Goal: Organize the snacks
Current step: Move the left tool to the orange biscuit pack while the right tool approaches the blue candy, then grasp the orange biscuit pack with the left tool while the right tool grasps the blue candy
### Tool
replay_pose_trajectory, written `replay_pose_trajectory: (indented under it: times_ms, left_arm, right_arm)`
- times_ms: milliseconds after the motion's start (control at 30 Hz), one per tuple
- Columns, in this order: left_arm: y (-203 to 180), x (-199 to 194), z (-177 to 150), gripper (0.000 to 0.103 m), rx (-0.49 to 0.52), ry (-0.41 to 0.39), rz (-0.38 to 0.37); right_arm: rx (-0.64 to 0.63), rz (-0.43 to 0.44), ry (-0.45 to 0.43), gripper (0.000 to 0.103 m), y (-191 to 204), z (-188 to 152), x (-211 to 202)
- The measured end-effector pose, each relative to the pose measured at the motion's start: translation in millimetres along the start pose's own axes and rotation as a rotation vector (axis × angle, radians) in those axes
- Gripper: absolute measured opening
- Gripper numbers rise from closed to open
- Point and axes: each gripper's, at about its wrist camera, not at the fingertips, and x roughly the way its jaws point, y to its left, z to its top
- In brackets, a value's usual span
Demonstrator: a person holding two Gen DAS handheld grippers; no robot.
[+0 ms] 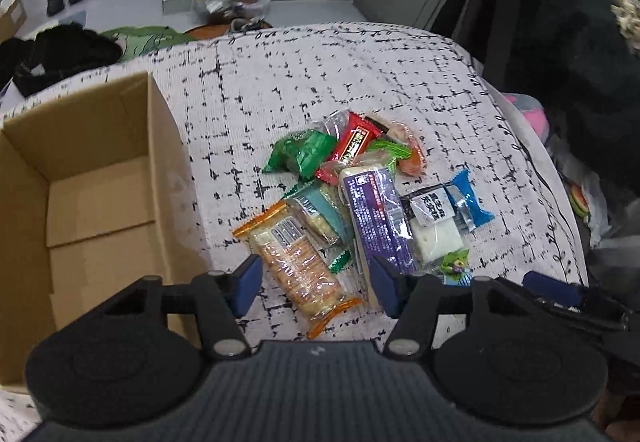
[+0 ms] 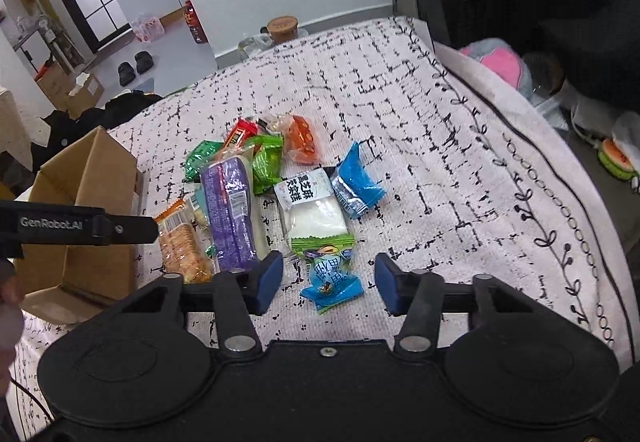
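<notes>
White cloth with black dashes [image 1: 320, 82] covers the surface. Left of the snack pile [image 1: 360, 194] on it stands an open cardboard box [image 1: 100, 178], nothing visible inside. At the pile's near left edge, the left gripper [image 1: 316, 288] straddles an orange-trimmed cracker pack [image 1: 298, 274], jaws partly apart, pads not touching it. At the pile's near right edge, the right gripper [image 2: 329, 282] brackets a small blue candy wrapper [image 2: 332, 284], jaws likewise apart and clear of it.
</notes>
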Motion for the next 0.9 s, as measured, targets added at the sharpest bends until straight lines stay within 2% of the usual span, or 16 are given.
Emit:
replay_pose_trajectory:
  times_ms: [233,367,533,733,900]
  left_arm:
    - [3.9,25.9,-1.9,0.041,-0.086,0.042,0.019]
    - [3.9,41.0,-6.3,0.036,-0.085,0.069,0.032]
    - [3.1,53.0,-6.3,0.036,-0.087,0.075,0.059]
    - [-0.6,60.5,-8.0,0.039,-0.069,0.065,0.075]
    - [-1.6,63.4,-10.6,0.041,-0.070,0.069,0.072]
  right_arm:
    - [-0.040,0.008,0.020,0.042,6.6,-0.2,21.5]
    - [-0.031,-0.009,0.020,0.041,5.3,-0.5,35.2]
    - [0.005,-0.023,0.045,0.041,-0.5,-0.3,49.6]
    - [-0.020,-0.043,0.071,0.041,1.6,-6.4,61.2]
    - [-0.035,-0.064,0.080,0.037,4.1,-12.3,64.4]
